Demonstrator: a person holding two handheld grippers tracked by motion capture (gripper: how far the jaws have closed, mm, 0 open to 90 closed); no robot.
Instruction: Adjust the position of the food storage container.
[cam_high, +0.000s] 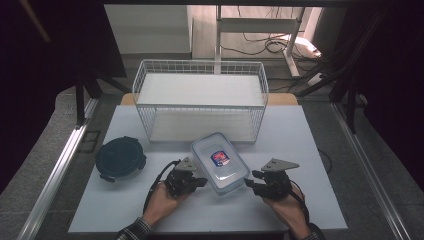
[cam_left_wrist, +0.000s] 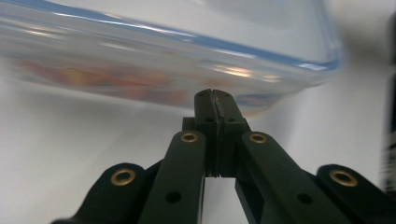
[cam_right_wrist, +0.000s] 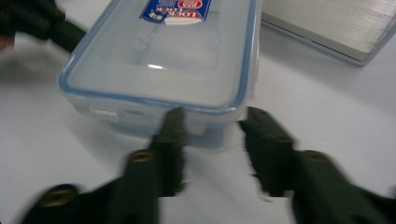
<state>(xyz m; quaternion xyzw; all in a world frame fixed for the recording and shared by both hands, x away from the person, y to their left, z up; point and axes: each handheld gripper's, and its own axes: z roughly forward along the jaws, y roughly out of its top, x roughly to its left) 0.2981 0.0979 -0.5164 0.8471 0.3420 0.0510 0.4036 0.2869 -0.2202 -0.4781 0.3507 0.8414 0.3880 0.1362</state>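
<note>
Box position: the clear plastic box (cam_high: 220, 162) lies on the white tabletop (cam_high: 280, 145), between both tools, just in front of the wire basket (cam_high: 200, 100).
Left tool (cam_high: 200, 181): jaws together, tip at the box's long side, nothing held.
Right tool (cam_right_wrist: 210, 122): jaws apart, straddling the end latch, not clamped.
Risk: smooth, rounded walls could slip from a partial grip; a sideways push could skid the box.
Materials: translucent lid, blue seal, printed label; dark round lid (cam_high: 120, 159) well apart.
</note>
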